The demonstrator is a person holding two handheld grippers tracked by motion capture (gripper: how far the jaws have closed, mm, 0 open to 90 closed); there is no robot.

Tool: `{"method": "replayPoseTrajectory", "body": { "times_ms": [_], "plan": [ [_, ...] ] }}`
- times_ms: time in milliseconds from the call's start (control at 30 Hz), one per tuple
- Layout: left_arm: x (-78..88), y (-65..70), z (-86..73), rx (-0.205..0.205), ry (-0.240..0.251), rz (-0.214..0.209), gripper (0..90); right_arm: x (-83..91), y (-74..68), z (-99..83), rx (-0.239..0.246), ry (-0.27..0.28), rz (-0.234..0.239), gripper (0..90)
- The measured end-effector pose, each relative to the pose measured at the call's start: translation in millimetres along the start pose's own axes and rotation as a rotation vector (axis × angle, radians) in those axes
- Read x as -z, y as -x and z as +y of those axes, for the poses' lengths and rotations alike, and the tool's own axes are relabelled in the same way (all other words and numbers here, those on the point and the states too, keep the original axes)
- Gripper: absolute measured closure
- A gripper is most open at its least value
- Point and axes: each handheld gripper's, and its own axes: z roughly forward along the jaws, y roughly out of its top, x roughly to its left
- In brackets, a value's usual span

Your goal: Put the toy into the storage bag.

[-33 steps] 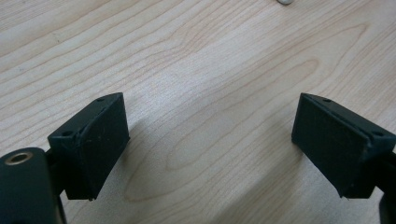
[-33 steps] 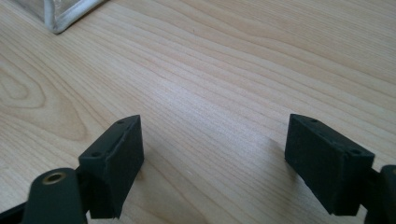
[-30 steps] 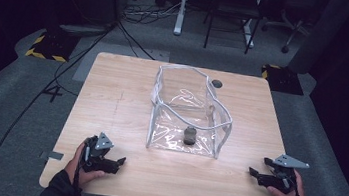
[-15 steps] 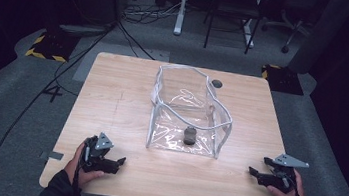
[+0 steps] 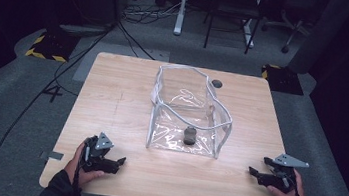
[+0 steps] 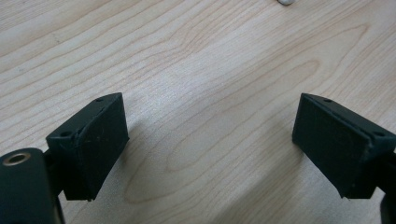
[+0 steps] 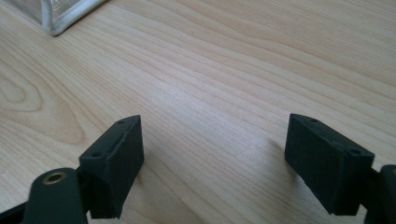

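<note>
The clear pouch (image 5: 188,112) stood in the middle of the wooden bench (image 5: 111,100), its open top toward the far edge, white piping tracing its rim. A small dark object (image 5: 189,135) lay inside against the near wall; what it was could not be made out through the glossy plastic. In the right gripper view just one white-edged corner of the pouch (image 7: 60,14) showed, cut off at the top left.

The left tool (image 5: 116,164) rested low at the near left corner of the bench, the left hand (image 5: 81,162) wrapped around its body, jaws pointing toward the bench's middle. In the left gripper view its jaws stood apart over bare wood with nothing between them. The right tool (image 5: 254,172) sat at the near right edge, held by the right hand (image 5: 288,188), pointing left toward the pouch, well apart from it. Its jaws likewise stood apart, with nothing but wood grain between them.
</note>
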Motion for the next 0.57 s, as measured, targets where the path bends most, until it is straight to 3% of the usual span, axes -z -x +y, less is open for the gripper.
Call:
{"method": "replayPoseTrajectory", "body": {
  "times_ms": [567],
  "plan": [
    [-1.2,-0.4,1.1,-0.002,0.003,0.008,9.9,0.0,-0.1,0.0,0.002,0.0,0.0,19.8]
  ]
}}
